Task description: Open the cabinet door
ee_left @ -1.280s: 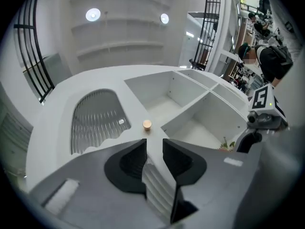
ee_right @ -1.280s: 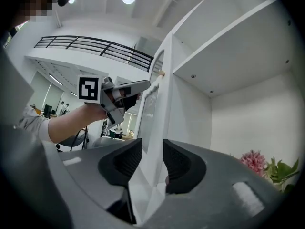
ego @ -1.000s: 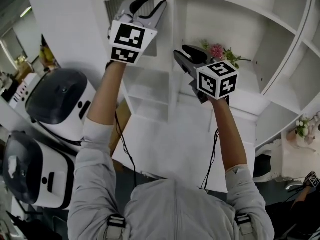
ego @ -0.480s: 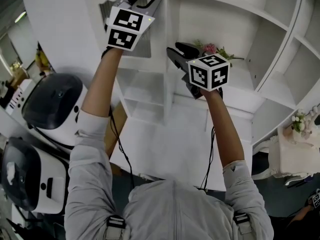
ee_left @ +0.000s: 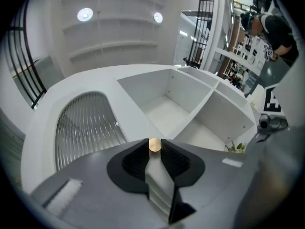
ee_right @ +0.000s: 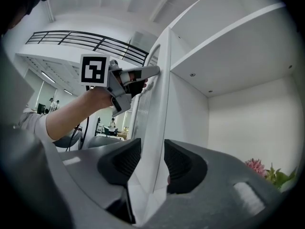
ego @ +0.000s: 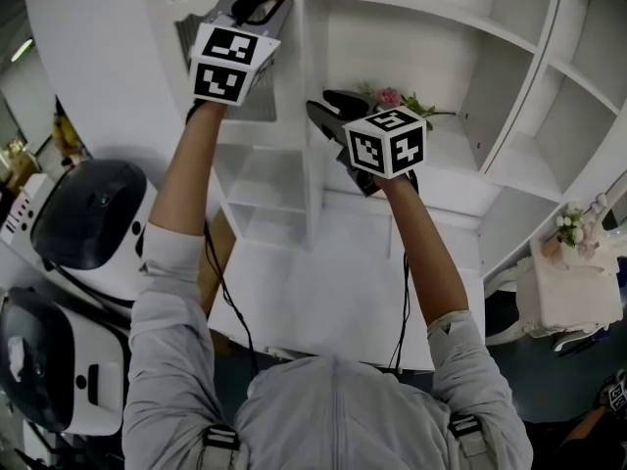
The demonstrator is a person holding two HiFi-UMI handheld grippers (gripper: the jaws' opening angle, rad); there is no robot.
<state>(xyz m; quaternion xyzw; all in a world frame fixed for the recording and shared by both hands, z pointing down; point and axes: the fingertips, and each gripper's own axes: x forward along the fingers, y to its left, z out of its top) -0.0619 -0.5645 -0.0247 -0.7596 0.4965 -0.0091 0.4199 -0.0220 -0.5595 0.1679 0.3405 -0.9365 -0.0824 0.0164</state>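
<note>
Left gripper (ego: 266, 0): raised at the top corner of the slatted cabinet door (ee_left: 86, 128). Its jaws have just been closing and now clamp the small round gold knob (ee_left: 154, 145) between their tips. Right gripper (ego: 328, 108): lower, jaws apart, with the cabinet's white vertical edge (ee_right: 159, 104) between them, ungripped.

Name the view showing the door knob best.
Left gripper view: the knob sits clear between the left gripper's jaws, which just closed on it. In the head and right gripper views that gripper hides it.
</note>
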